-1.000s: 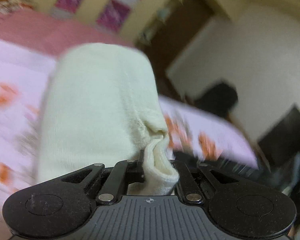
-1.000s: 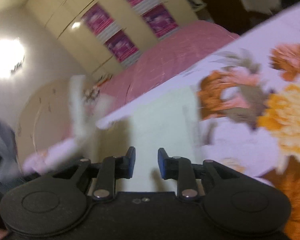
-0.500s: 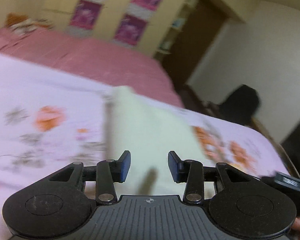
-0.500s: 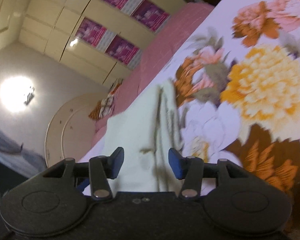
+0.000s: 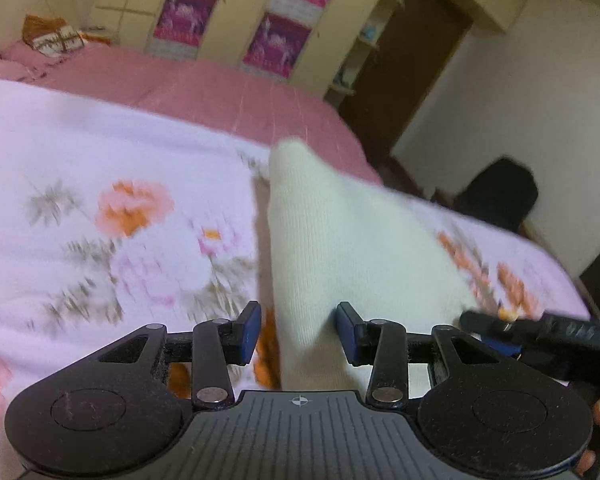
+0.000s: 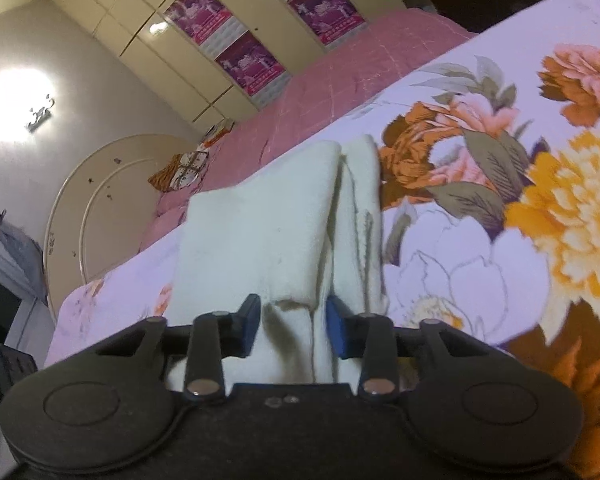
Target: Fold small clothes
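The cream cloth (image 6: pixel 260 232) lies folded on the flowered bed sheet (image 6: pixel 480 264), and both the left tongs (image 5: pixel 298 330) and right tongs (image 6: pixel 292 326) stand wide over its near edge, holding nothing, probably ready to grip for another fold.

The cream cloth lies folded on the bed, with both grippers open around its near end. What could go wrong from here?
1. The cloth shows stacked layers with a loose edge near the right gripper; closing there may catch only the top layer and undo the fold.
2. The left gripper has the cloth edge only toward one finger, so a pinch could miss or drag it askew.
3. A low pinch may also grab the floral sheet.
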Demonstrator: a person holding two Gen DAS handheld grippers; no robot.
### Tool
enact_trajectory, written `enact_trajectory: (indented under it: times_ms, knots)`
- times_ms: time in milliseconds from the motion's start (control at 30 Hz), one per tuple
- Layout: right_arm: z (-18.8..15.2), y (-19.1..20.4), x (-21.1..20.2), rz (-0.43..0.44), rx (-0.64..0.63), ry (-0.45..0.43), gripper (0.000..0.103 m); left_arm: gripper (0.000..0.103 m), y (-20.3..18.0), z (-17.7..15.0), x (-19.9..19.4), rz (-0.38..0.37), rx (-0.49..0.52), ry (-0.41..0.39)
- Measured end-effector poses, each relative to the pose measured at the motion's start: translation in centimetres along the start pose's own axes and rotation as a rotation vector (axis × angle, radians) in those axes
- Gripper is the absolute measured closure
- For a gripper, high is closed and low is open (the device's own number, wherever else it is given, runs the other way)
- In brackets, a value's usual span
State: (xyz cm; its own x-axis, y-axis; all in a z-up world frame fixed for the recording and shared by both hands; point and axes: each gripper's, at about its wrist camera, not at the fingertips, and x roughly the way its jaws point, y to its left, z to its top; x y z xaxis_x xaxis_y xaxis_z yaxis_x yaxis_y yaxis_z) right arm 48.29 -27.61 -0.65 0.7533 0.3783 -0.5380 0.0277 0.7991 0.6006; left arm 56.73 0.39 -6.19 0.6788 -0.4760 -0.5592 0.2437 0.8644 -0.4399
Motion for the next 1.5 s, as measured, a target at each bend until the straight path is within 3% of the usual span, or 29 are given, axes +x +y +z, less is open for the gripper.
enact_trajectory:
  times_ms: [233,367,500,700,833,933,1033,1100,1200,1267,1400,1500]
  knots:
    - [0.5,0.1,1.1,0.002,-0.014,0.008,0.067,0.062,-0.7,-0.2,1.7,0.013,0.011,0.026]
    - [0.4,1.3,1.3,-0.046,-0.104,0.013,0.087,0.062,-1.7,0.3,1.9,0.021,0.007,0.01]
    - [0.1,2.8,-0.1,-0.082,-0.218,-0.034,0.089,0.062,-2.0,0.6,2.1,0.017,0.007,-0.005]
    - [0.4,2.6,-2.3,-0.086,-0.251,-0.079,0.089,0.062,-3.9,0.2,3.5,0.016,0.071,0.033]
    - [0.5,0.7,-0.9,-0.123,-0.205,-0.031,0.089,0.062,-4.3,-0.5,4.3,0.014,0.072,0.047]
    - [0.7,-0.2,-1.0,-0.082,-0.169,-0.021,0.086,0.062,-4.2,-0.1,3.7,0.003,0.061,0.044]
    - [1.3,-0.5,-2.0,-0.037,-0.148,-0.06,0.075,0.062,-4.0,1.0,3.2,-0.015,0.056,0.001]
    - [2.3,-1.6,-2.2,-0.017,-0.088,-0.092,0.075,0.062,-3.9,1.8,3.8,-0.006,0.07,-0.005]
    - [4.1,-2.7,-1.5,-0.014,-0.022,-0.123,0.079,0.062,-4.0,3.0,5.1,0.008,0.098,-0.012]
    - [4.9,-2.7,-0.6,-0.024,-0.038,-0.121,0.087,0.062,-3.9,3.4,6.2,0.019,0.102,0.003]
    - [5.2,-2.4,2.2,-0.103,-0.124,-0.046,0.092,0.048,-4.1,4.3,7.2,0.035,0.125,0.021]
    - [5.3,-2.3,1.9,-0.1,-0.15,-0.062,0.092,0.048,-4.0,6.0,6.6,0.039,0.133,-0.049]
